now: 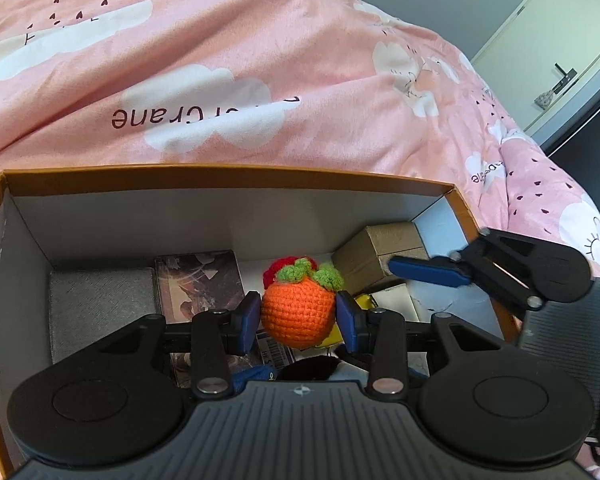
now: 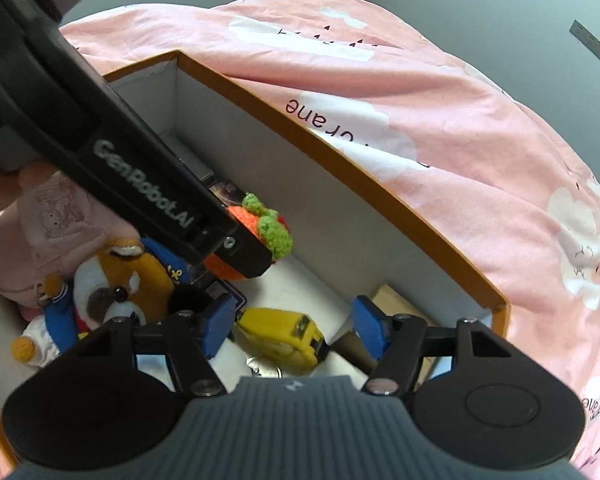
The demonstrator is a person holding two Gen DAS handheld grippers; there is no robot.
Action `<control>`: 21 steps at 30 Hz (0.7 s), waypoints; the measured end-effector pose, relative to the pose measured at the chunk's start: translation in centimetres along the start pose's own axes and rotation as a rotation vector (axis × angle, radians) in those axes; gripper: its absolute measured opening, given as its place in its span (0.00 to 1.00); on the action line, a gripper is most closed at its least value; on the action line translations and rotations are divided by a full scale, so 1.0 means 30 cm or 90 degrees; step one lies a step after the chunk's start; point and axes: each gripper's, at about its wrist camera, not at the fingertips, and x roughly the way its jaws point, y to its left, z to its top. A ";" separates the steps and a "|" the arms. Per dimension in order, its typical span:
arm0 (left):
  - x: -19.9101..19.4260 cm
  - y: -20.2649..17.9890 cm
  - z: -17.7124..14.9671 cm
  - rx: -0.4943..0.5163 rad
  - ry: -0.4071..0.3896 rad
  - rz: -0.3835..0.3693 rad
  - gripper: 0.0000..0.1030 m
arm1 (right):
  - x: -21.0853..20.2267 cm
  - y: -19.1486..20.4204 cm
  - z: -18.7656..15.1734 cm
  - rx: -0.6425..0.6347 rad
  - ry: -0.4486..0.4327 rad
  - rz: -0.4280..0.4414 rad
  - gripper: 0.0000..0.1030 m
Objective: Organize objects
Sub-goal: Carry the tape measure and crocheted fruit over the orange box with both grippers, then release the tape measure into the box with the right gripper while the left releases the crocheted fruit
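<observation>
An orange crochet fruit (image 1: 296,308) with green leaves hangs inside an orange-rimmed cardboard box (image 1: 220,169), and my left gripper (image 1: 299,318) is shut on its sides. In the right wrist view the same fruit (image 2: 270,232) shows past the left gripper's black body. My right gripper (image 2: 292,326) stands open low in the box, over a yellow tape measure (image 2: 278,334) that lies on the floor between its blue pads without being squeezed. One blue finger (image 1: 428,273) of the right gripper shows at the right of the left wrist view.
The box also holds a grey case (image 1: 100,304), a printed card box (image 1: 200,276), a small brown carton (image 1: 384,244), a plush animal in blue clothes (image 2: 112,280) and a pink fabric item (image 2: 56,216). A pink cloud-print duvet (image 1: 260,60) lies behind the box.
</observation>
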 end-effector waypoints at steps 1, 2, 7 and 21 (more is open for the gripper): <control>0.002 -0.004 0.000 0.001 0.000 0.003 0.45 | -0.007 -0.005 -0.005 0.006 0.004 0.001 0.60; 0.004 -0.006 0.001 0.001 -0.001 0.006 0.45 | -0.013 -0.011 -0.010 0.014 0.009 0.002 0.53; 0.003 -0.015 0.003 0.004 -0.004 0.013 0.45 | -0.024 -0.044 -0.030 0.067 0.036 0.040 0.28; 0.014 0.002 0.040 0.007 -0.014 0.032 0.45 | 0.092 -0.113 0.018 0.148 0.050 0.036 0.13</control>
